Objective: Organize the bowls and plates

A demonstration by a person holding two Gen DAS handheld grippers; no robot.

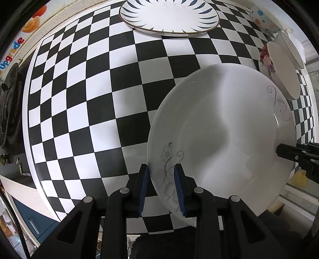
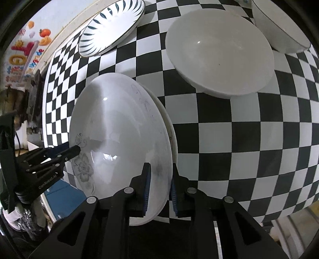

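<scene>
Checkered table (image 1: 83, 95) below you: your left tool (image 1: 161, 189) clamps the plate (image 1: 223, 139) rim, pointing down; your right tool (image 2: 159, 191) straddles the opposite rim, pads barely apart.

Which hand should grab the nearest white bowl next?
Right, probably: the white bowl sits just ahead of the right fingers, while the left fingers straddle the far rim of the floral plate, farther away.

A white plate (image 1: 229, 129) with grey flower scrolls sits tilted over the checkered table (image 1: 89, 99), near a blue-petal plate (image 1: 169, 16), a plain white bowl (image 2: 221, 53) and a flowered bowl (image 1: 279, 69).
</scene>
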